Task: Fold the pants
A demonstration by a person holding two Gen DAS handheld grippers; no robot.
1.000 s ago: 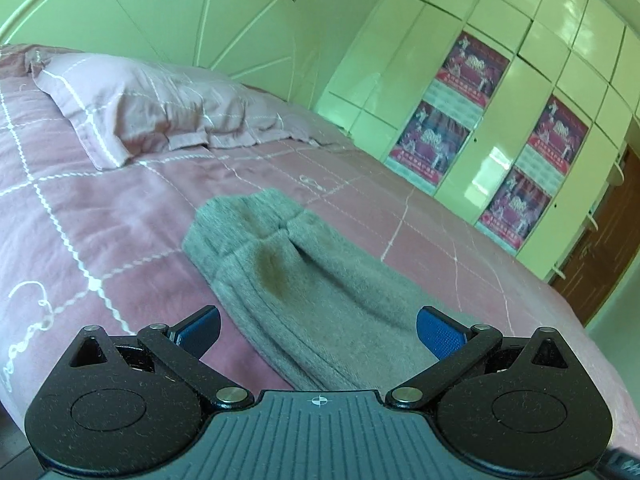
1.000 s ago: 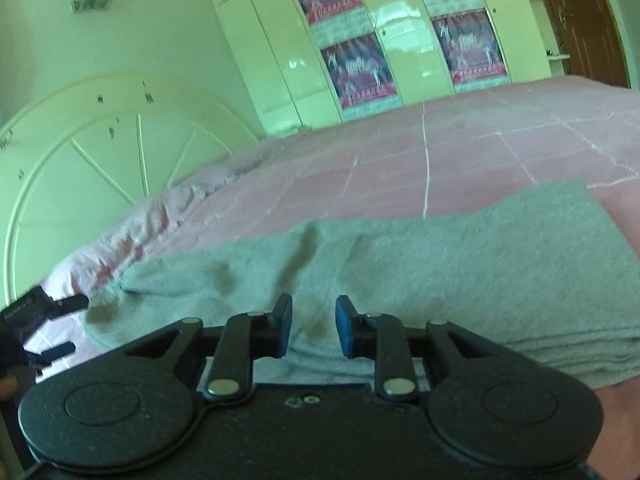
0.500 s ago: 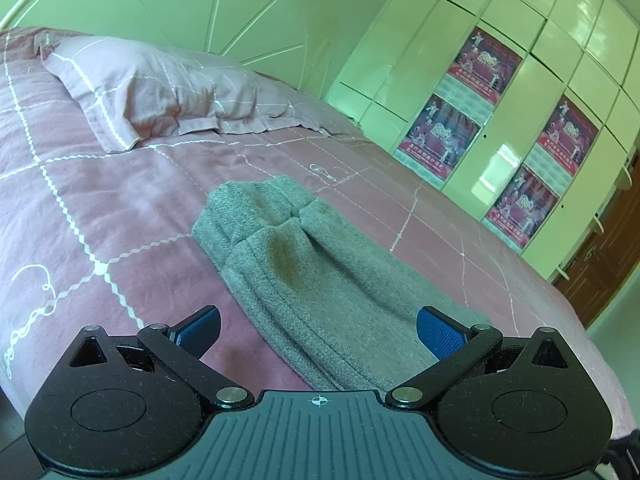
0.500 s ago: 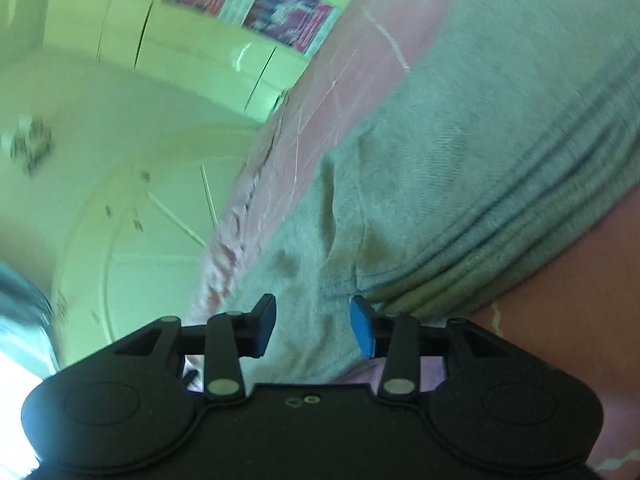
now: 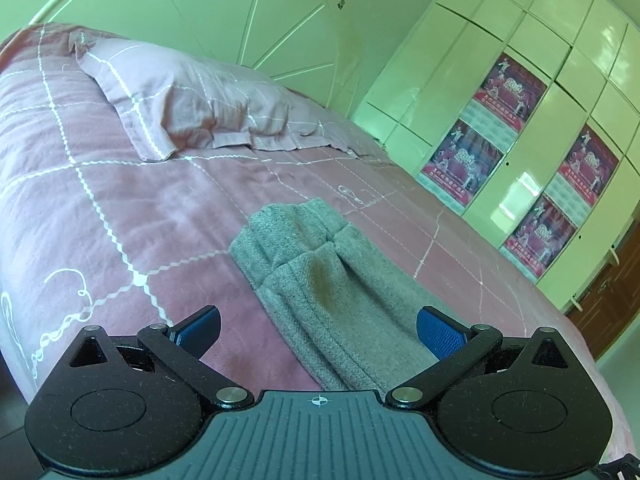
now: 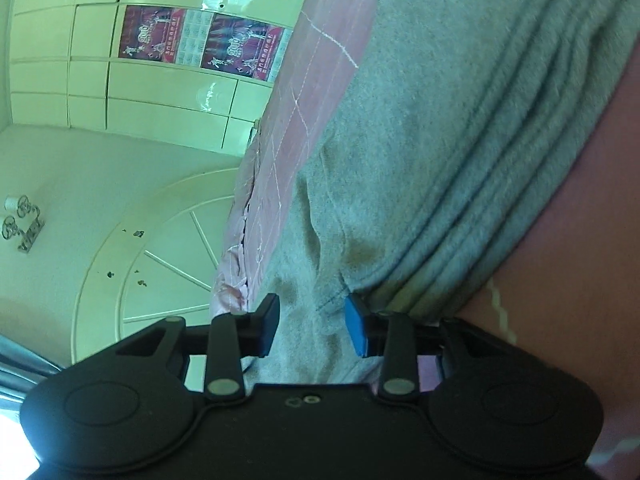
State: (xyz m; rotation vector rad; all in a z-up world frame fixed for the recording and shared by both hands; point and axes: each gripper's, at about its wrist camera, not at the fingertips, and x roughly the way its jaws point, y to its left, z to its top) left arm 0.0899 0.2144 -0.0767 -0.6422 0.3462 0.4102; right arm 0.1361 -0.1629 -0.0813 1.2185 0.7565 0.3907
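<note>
Grey knit pants (image 5: 320, 280) lie folded lengthwise on the pink bed cover, waistband end toward the pillow. My left gripper (image 5: 318, 326) is open wide and empty, held above the near part of the pants. In the right wrist view the camera is rolled sideways; the pants (image 6: 460, 140) fill the frame with stacked folded edges at the right. My right gripper (image 6: 313, 325) is partly open, its blue pads either side of the grey fabric edge, not clamped on it.
A pink pillow (image 5: 192, 100) lies at the head of the bed by a pale green headboard (image 5: 240, 12). Wardrobe doors with red posters (image 5: 508, 92) line the far side. The bed edge drops off at the left (image 5: 16, 360).
My right gripper rolled sideways, moved close onto the pants' folded edge and opened wider. My left gripper drew back slightly, staying open.
</note>
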